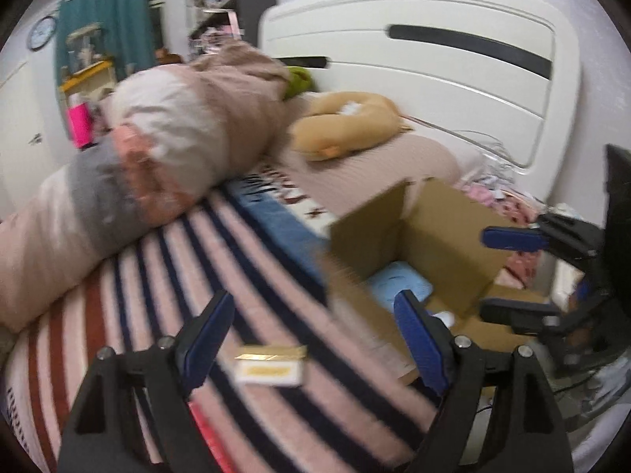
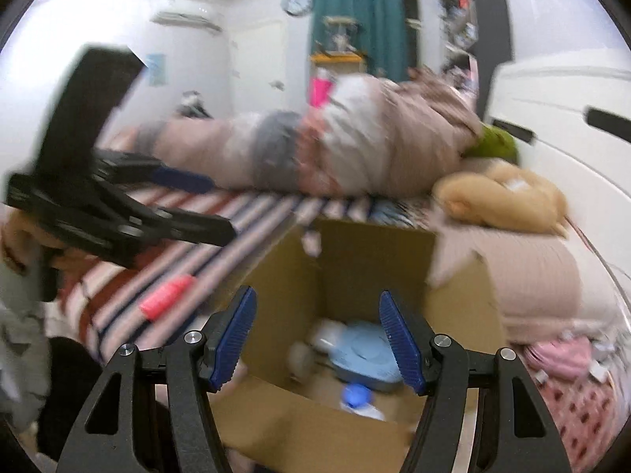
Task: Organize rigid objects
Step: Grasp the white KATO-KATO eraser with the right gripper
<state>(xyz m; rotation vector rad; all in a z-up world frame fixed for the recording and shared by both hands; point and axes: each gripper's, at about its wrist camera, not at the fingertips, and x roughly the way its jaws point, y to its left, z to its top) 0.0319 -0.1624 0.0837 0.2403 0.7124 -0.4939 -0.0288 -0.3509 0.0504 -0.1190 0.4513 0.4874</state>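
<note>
An open cardboard box stands on the bed; it also shows in the right wrist view. Inside lie a light blue round object and a white bottle with a blue cap. A small white and gold box lies on the striped blanket between the fingers of my left gripper, which is open and empty. A pink cylinder lies on the blanket left of the box. My right gripper is open and empty above the box opening. It also shows in the left wrist view.
A rolled duvet lies along the far side of the bed. A tan neck pillow and a green plush lie near the white headboard. Pink items lie right of the box.
</note>
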